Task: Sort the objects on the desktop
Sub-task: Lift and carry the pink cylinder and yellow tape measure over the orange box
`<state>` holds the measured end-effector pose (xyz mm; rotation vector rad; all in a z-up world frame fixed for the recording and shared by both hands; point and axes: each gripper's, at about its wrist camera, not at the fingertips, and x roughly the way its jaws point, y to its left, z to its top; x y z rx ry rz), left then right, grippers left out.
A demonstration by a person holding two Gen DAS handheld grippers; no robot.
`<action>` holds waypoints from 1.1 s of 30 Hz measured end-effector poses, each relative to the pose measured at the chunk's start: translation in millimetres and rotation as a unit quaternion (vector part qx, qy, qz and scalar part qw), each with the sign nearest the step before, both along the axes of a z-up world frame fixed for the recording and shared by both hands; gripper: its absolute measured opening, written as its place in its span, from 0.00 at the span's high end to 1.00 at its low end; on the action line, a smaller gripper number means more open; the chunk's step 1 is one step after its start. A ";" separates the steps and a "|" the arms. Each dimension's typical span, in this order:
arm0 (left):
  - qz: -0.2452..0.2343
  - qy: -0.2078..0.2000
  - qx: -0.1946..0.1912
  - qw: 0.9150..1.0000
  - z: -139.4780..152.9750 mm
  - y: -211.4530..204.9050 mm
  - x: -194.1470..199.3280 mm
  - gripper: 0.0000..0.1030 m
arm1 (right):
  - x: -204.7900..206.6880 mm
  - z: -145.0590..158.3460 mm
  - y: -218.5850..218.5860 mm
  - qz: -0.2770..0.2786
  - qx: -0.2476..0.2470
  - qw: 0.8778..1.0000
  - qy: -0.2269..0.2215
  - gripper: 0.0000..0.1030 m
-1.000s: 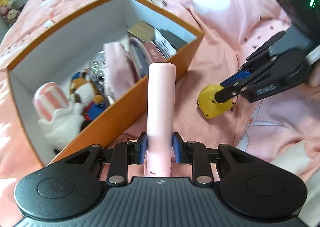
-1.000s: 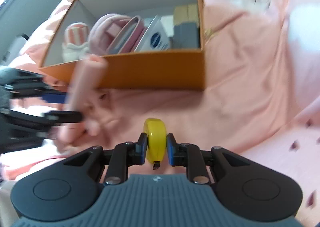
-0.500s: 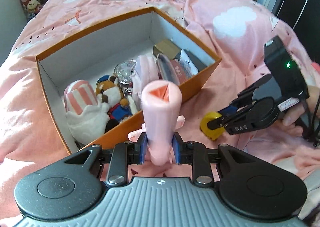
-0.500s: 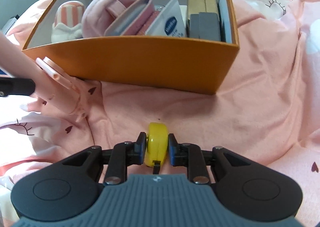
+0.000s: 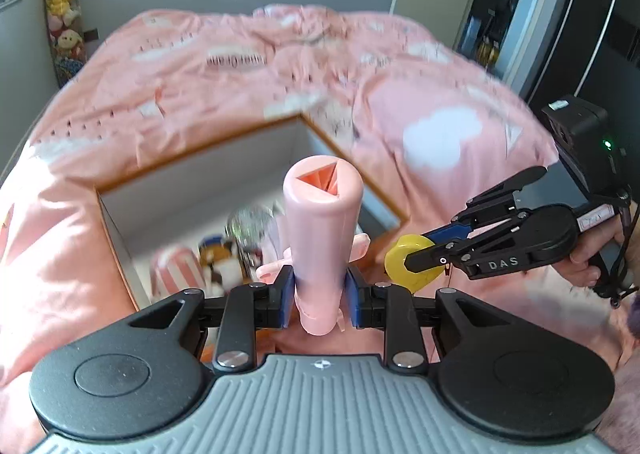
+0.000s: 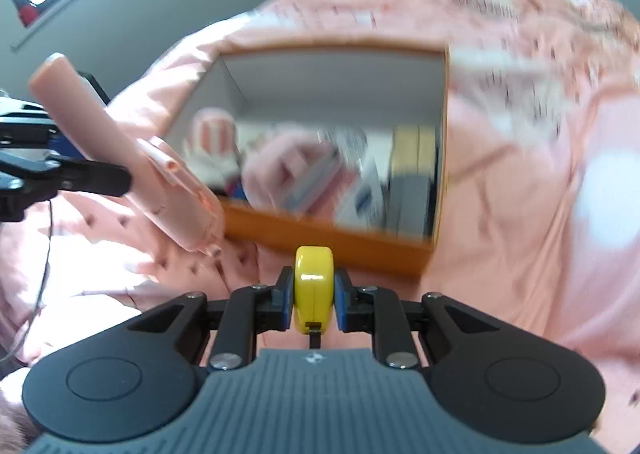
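My left gripper (image 5: 318,294) is shut on a pink tube-shaped case (image 5: 322,238), held upright above the near edge of the orange box (image 5: 200,150). In the right wrist view the same pink case (image 6: 120,142) slants at the left, in front of the box (image 6: 320,234). My right gripper (image 6: 314,304) holds a yellow tape measure (image 6: 314,286) on edge, pads on both flat sides, jaws closing slightly. Seen from the left wrist, the right gripper (image 5: 420,250) and the tape measure (image 5: 408,262) hang to the right of the box, above the bedding.
The open box holds a striped plush (image 5: 172,266), a small bear toy (image 5: 220,262), a pink pouch (image 6: 280,162) and boxed items (image 6: 412,158). A pink duvet (image 5: 240,66) lies all around the box. A hand (image 5: 592,262) grips the right tool. A dark cabinet (image 5: 580,14) stands at the right.
Both grippers have risen with their loads, and the box now sits lower and farther off. The views have tilted up, so the room's wall and door show.
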<state>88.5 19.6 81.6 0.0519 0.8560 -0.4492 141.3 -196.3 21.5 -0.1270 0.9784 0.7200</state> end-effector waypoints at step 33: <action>0.316 0.030 -0.157 0.935 -94.9 74.0 149.8 0.71 | 157.5 -18.4 82.8 -0.029 -0.016 0.999 -0.026 0.79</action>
